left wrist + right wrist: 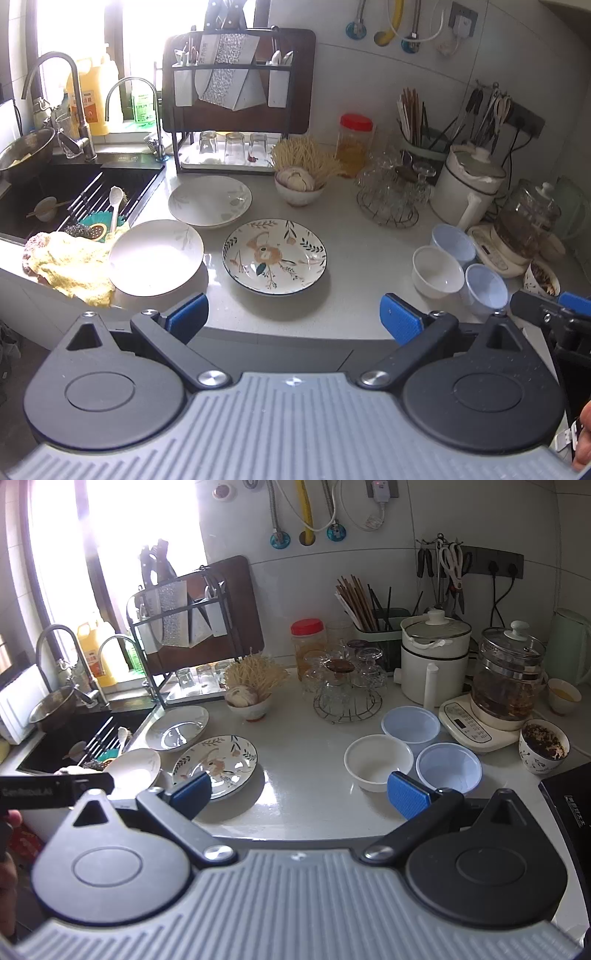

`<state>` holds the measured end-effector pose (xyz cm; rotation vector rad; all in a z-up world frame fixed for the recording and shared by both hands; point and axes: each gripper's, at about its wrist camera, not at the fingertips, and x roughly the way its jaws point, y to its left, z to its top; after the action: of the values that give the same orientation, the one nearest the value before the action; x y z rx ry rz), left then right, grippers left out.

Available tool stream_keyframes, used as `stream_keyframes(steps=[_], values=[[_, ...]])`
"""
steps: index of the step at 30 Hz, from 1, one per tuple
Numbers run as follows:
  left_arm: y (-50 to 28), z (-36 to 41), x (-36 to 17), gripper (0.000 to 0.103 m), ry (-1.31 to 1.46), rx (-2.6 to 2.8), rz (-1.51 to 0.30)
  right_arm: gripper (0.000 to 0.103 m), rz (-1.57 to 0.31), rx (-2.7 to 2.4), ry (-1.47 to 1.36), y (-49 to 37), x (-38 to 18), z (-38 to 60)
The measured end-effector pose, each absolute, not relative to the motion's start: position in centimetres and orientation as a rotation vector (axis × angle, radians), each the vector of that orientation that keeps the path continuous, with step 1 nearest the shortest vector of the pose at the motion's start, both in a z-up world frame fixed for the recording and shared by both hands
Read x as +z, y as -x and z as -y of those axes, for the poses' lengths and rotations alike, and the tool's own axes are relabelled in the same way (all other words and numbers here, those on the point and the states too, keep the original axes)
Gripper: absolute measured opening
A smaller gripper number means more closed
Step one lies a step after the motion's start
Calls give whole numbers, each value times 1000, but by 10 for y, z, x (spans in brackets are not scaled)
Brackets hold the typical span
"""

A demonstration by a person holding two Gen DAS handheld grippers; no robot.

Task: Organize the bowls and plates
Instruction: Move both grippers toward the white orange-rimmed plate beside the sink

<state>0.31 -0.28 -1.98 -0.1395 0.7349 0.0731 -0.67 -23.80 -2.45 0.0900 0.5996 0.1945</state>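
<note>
Left gripper point(293, 319) wide open, empty; right gripper point(299, 794) likewise

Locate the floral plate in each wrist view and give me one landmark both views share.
Left wrist view: the floral plate lies at centre on the counter, right of the plain white plate.
Right wrist view: the floral plate lies left of centre, its near edge behind the gripper's left finger.
Shared landmark: the red-lidded jar near the back wall.
</note>
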Motion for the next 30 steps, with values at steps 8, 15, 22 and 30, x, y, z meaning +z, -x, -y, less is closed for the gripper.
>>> stream_keyframes(steps=[8, 15, 22, 30], values=[[-6, 4, -14, 101, 139, 78, -722, 103, -605, 220, -92, 4, -24, 238], [1, 7, -11, 101, 139, 70, -717, 103, -621, 227, -98, 4, -26, 240], [7, 11, -8, 101, 144, 69, -703, 103, -619, 240, -98, 3, -27, 243], [7, 18, -14, 101, 132, 73, -719, 103, -611, 217, -117, 1, -30, 247]])
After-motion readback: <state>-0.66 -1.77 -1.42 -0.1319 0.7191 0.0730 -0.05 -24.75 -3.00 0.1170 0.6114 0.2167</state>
